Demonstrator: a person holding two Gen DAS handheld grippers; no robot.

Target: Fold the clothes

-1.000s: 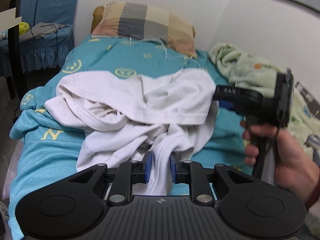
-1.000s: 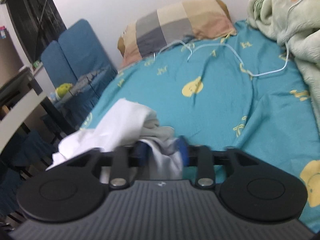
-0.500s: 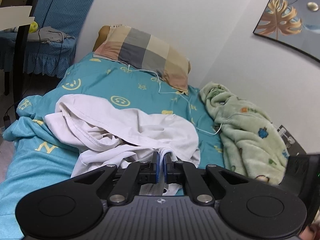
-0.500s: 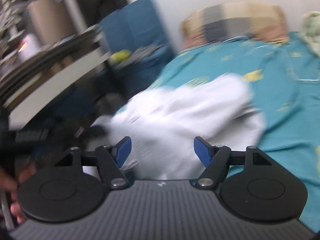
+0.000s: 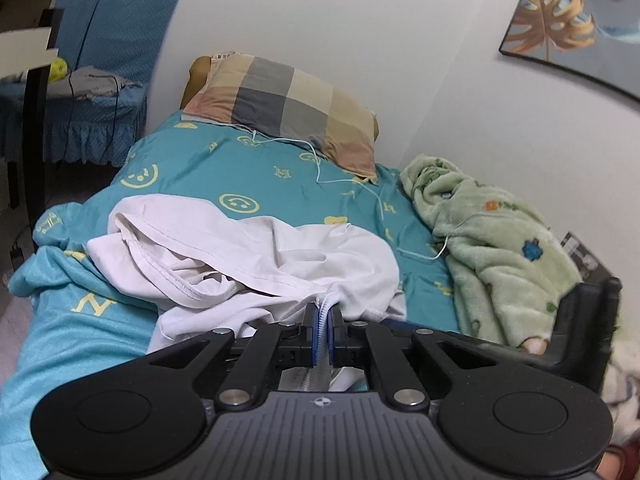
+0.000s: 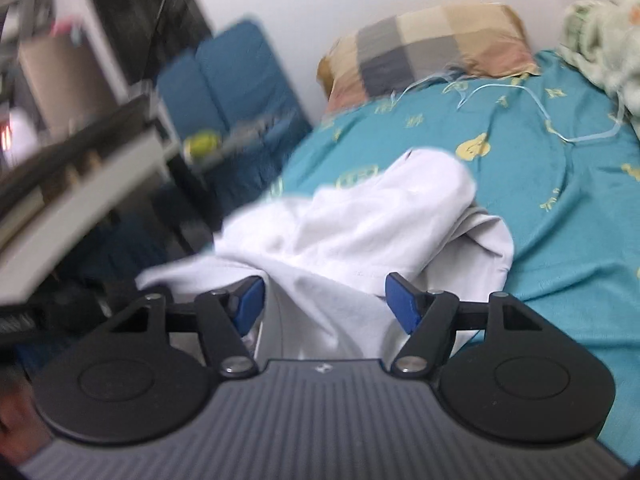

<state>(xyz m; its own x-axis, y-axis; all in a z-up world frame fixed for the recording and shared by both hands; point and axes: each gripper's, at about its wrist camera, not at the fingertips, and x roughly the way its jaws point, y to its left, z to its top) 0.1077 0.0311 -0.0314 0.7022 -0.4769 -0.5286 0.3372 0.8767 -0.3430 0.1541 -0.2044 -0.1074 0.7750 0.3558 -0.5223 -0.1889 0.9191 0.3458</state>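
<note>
- Our left tool (image 5: 322,318) pinches the white shirt (image 5: 280,252) at its edge.
- Our right tool (image 6: 324,304) gapes wide over that shirt on the bed (image 6: 560,208).

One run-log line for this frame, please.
left gripper: shut on crumpled white cotton shirt | right gripper: open over shirt | unfolded

**Camera placement, both wrist views**

Left wrist view: low over the bed's (image 5: 192,168) foot edge, close behind the shirt (image 5: 256,252), facing along the bed toward the pillow (image 5: 288,108) and wall. Right wrist view: similarly near and low, tilted, turned more toward the chair (image 6: 236,88). Shared: shirt (image 6: 372,224), bed (image 6: 560,184), pillow (image 6: 432,44), chair (image 5: 100,40), blanket (image 5: 492,248).
</note>
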